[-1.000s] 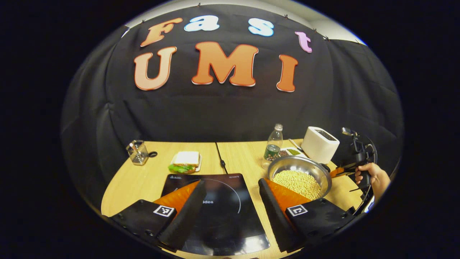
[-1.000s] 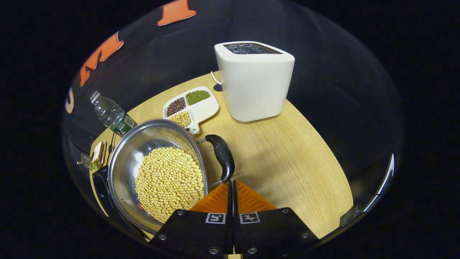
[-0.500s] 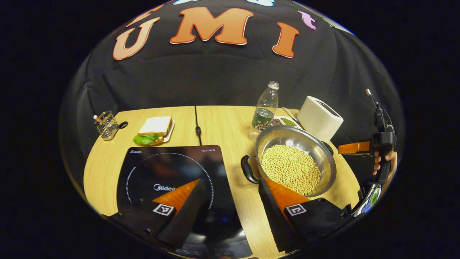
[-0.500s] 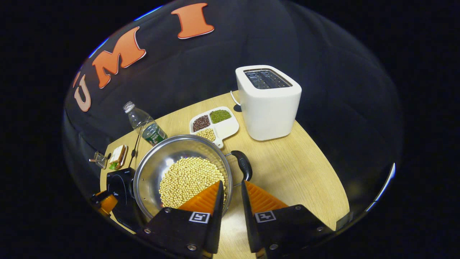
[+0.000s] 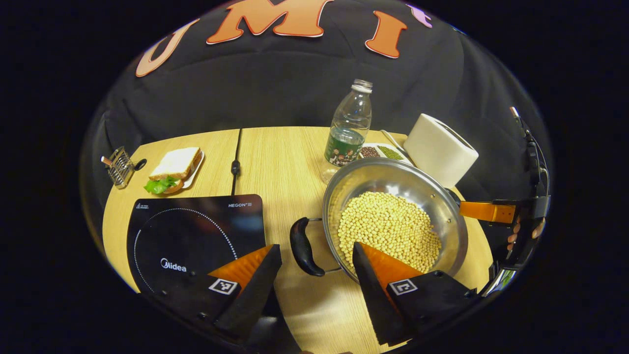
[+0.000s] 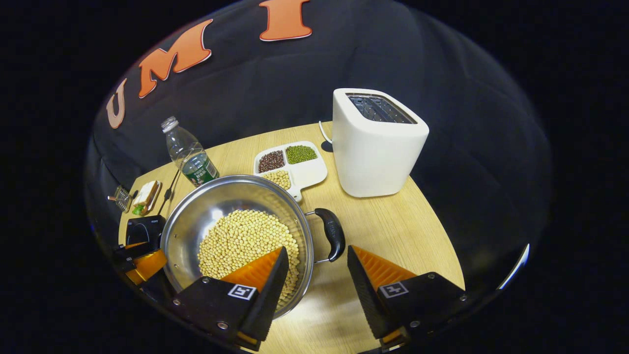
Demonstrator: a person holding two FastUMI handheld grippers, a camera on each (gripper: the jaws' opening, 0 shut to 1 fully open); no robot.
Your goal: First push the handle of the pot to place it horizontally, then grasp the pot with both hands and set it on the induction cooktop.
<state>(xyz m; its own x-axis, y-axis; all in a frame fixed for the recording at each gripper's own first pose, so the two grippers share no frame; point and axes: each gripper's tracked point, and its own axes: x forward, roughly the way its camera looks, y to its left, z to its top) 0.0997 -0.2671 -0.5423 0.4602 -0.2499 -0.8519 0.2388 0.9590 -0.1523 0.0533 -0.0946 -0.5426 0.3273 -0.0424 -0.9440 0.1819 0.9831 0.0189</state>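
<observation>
My left gripper [image 5: 314,260] has black wedge-shaped finger mounts, each with a square black-and-white marker and small screws. My right gripper [image 6: 314,265] matches: ribbed inner faces, markers, screws. Far off, black cables trail above my hand [image 5: 523,235].

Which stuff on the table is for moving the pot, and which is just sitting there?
For the job: pot of beans, its handles, induction cooktop, left gripper, right gripper.

Just lying about: toaster, water bottle, divided dish of beans, sandwich, small wire rack.
</observation>
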